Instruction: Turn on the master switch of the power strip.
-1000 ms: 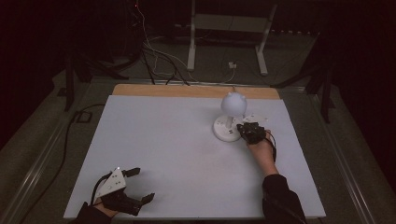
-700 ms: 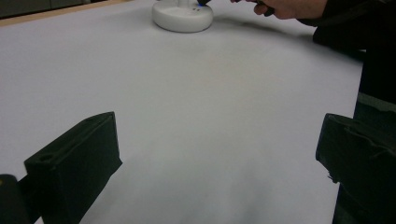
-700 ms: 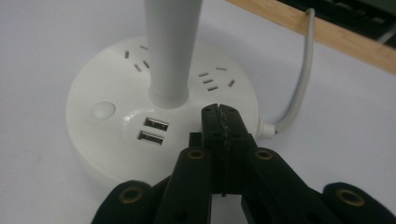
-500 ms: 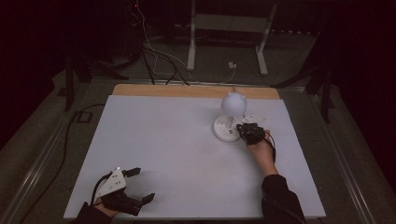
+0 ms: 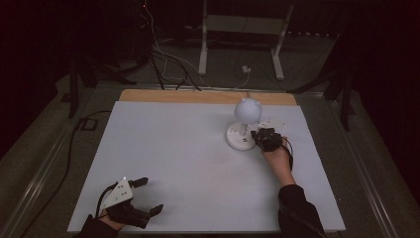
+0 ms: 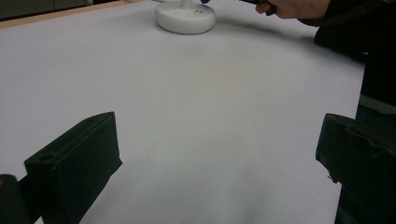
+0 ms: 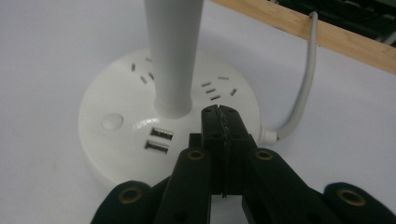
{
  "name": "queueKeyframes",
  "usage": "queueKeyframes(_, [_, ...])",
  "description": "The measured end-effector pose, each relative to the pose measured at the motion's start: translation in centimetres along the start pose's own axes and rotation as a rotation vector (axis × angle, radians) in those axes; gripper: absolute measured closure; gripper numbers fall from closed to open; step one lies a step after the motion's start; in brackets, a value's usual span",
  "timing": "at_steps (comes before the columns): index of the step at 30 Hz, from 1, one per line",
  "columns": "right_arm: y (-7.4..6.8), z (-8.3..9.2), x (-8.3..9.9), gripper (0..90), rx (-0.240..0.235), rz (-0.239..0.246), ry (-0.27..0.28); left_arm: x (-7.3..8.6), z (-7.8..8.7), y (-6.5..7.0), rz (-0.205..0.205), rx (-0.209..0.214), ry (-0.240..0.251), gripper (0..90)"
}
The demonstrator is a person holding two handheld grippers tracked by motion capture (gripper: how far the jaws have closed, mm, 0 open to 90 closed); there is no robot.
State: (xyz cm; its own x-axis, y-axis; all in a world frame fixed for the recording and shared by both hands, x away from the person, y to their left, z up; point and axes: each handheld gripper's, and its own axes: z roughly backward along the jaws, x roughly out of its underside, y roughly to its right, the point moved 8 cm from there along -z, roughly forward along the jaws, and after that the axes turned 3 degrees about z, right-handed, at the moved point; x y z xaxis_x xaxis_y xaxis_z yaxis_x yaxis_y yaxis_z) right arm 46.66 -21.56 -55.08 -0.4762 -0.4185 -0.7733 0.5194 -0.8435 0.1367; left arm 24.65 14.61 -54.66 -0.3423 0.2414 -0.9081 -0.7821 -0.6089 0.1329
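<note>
A white desk lamp (image 5: 246, 110) with a round head stands on a round base (image 5: 239, 137) at the back right of the white table (image 5: 188, 158). Its base (image 7: 140, 135) carries two USB ports (image 7: 159, 140), a round button (image 7: 112, 121) and socket slots. My right gripper (image 7: 218, 114) is shut, with nothing between its jaws, and its tips rest over the base just right of the lamp stem (image 7: 172, 56). In the high view that gripper (image 5: 261, 139) sits at the base's right edge. My left gripper (image 5: 143, 196) stands open near the front left corner, its jaws (image 6: 74, 163) wide apart over bare table.
A white cable (image 7: 303, 79) leaves the lamp base toward the wooden back edge (image 5: 208, 96) of the table. Beyond the table lie floor cables (image 5: 163, 64) and a metal stand (image 5: 242, 39). A sleeve (image 5: 297, 213) comes in at the front right.
</note>
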Motion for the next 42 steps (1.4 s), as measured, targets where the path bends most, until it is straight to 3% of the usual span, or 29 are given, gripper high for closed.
queueKeyframes(6, [-0.1,0.8,-0.6,89.9,-0.025,-0.007,0.021,0.0,0.0,0.0,-0.001,-0.001,-0.003,0.2])
queueKeyframes(11, [-0.3,0.9,-0.6,81.1,-0.041,-0.002,0.020,0.0,0.0,0.0,-0.001,-0.001,-0.003,0.2])
queueKeyframes(13, [-0.5,1.1,-0.8,72.8,-0.052,-0.015,0.030,0.0,0.0,0.0,-0.004,0.000,-0.005,0.2])
queueKeyframes(14, [-0.5,1.1,-0.8,72.8,-0.052,-0.015,0.030,0.0,0.0,0.0,-0.004,0.000,-0.005,0.2])
queueKeyframes(17, [-0.7,1.2,-0.9,58.7,-0.080,-0.034,0.032,0.0,0.0,0.0,0.000,-0.002,-0.003,0.2])
queueKeyframes(22, [-0.7,1.4,-1.0,47.4,-0.103,-0.061,0.052,0.0,0.0,0.1,-0.004,0.000,-0.003,0.2])
queueKeyframes(23, [-0.8,1.5,-1.0,40.7,-0.113,-0.067,0.054,0.0,0.0,0.1,-0.005,-0.001,-0.003,0.2])
queueKeyframes(28, [-1.0,1.7,-1.0,32.2,-0.131,-0.070,0.059,0.0,0.0,0.1,-0.004,0.000,-0.003,0.2])
queueKeyframes(30, [-1.2,1.8,-1.0,22.4,-0.149,-0.072,0.052,0.0,0.0,0.1,-0.007,0.001,-0.005,0.2])
queueKeyframes(33, [-1.3,1.9,-1.0,16.0,-0.160,-0.077,0.047,0.0,0.0,0.1,-0.005,-0.001,-0.001,0.2])
queueKeyframes(34, [-1.5,1.9,-0.9,7.6,-0.179,-0.075,0.040,0.0,0.0,0.1,-0.006,-0.001,-0.002,0.2])
queueKeyframes(36, [-1.7,2.0,-0.8,0.0,-0.200,-0.068,0.030,0.0,0.0,0.1,-0.006,0.001,-0.003,0.2])
queueKeyframes(42, [-1.8,2.5,-0.7,0.0,-0.232,-0.059,0.025,0.0,0.0,0.1,-0.008,0.002,-0.004,0.2])
